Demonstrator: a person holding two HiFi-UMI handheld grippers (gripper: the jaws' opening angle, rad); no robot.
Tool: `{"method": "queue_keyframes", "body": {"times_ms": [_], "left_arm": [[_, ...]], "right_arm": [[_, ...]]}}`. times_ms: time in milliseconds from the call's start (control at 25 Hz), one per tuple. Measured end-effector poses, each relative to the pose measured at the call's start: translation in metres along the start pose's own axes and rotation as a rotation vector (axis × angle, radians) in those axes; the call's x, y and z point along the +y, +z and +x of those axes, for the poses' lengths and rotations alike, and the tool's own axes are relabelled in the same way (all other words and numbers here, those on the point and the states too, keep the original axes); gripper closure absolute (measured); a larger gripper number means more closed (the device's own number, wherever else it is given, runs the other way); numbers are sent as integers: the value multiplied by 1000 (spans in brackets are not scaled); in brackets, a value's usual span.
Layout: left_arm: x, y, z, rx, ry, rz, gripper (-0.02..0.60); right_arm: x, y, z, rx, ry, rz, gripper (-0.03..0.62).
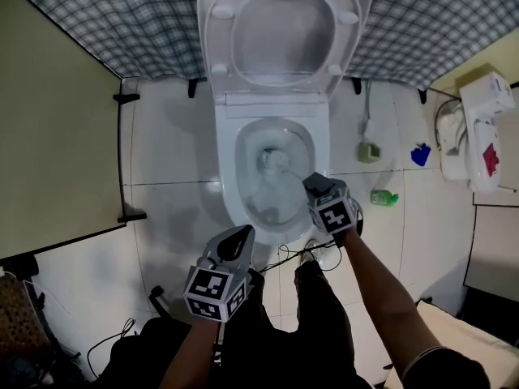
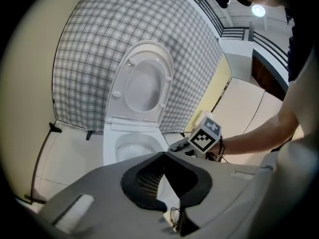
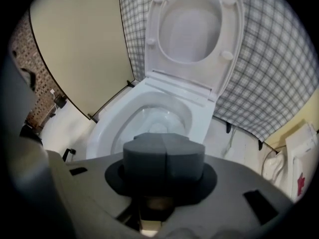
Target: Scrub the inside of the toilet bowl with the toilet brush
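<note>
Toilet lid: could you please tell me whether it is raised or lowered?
Raised. The toilet lid stands upright against the checked backdrop behind the toilet, and the bowl below lies uncovered.

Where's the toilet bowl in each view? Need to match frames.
Head view: toilet bowl at centre.
Left gripper view: bowl lower left of centre, just above the jaws.
Right gripper view: bowl at centre, above the jaws.
Shared landmark: raised toilet seat against the checked cloth.
</note>
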State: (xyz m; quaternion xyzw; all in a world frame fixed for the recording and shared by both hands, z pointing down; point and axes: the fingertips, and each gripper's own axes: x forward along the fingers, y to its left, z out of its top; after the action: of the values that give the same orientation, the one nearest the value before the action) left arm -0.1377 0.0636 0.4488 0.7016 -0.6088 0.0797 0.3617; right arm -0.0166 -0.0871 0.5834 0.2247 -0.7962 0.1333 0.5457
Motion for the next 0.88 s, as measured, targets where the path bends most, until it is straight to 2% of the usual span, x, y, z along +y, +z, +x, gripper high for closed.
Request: {"method": "queue_keyframes", "body": {"times_ms": [200,480,720,880], "left_arm": [[-23,10,8,1,-13,26,584],[-88,7,37,27,-82,75,584],[-161,-17,71,92,-183,128,584],[-194,-41,91,144,-228,159,584]], "right_arm": [[-22,11,-64,-151,21,48,435],[-60,1,-145,-335,30,168,434],[-112,-56,-191,-379,-34,276,434],[-139,-121,-193,-321,-89,322,434]]}}
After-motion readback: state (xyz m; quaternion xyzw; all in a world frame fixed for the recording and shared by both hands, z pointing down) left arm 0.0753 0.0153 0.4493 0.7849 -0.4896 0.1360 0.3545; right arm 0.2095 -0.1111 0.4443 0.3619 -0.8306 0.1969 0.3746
